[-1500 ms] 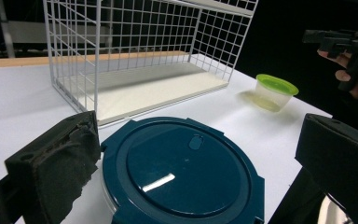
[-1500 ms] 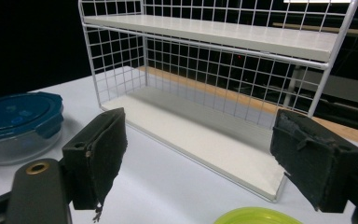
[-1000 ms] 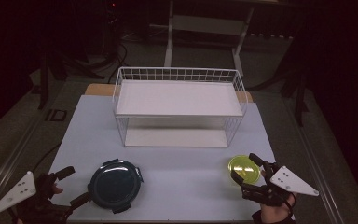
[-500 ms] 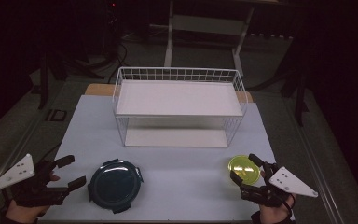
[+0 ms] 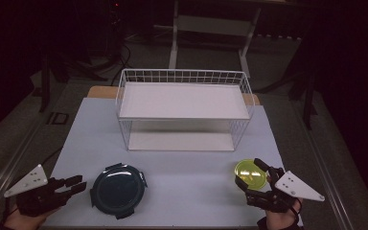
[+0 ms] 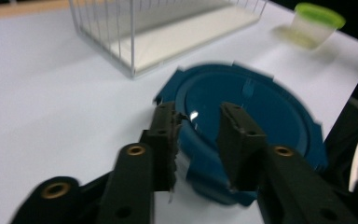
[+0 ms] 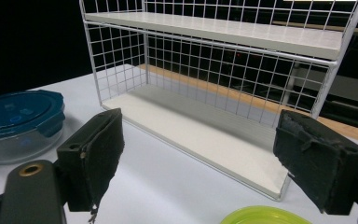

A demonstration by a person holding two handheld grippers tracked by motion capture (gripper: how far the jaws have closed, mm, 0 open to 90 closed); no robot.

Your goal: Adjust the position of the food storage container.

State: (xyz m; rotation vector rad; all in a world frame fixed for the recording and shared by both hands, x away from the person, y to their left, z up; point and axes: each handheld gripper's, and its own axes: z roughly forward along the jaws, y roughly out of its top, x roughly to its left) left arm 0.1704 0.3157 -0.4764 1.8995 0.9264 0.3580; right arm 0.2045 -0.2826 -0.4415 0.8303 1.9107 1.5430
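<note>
A round container with a dark blue lid [image 5: 117, 190] sits on the white table near the front left; it also lies low at the left of the right gripper view [image 7: 18, 116]. My left gripper [image 5: 79, 183] is just left of it, pointing at its rim. Its jaws have just been closing and now stand a narrow gap apart [image 6: 199, 112], with the lid's edge [image 6: 261, 107] beyond them and nothing pressed. A small cup with a yellow-green lid [image 5: 250, 173] stands front right. My right gripper [image 5: 249, 173] is open wide with one jaw on each side of the cup [image 7: 261, 215].
A white wire rack [image 5: 184, 100] with a lower board and an upper shelf stands at the middle back of the table [image 5: 187, 163]. In the right gripper view the rack [image 7: 223, 32] rises close ahead. The room around the table is dark.
My left gripper has moved right, toward the blue-lidded container, and its jaws have drawn much closer together. The right gripper and the cup have stayed put.
</note>
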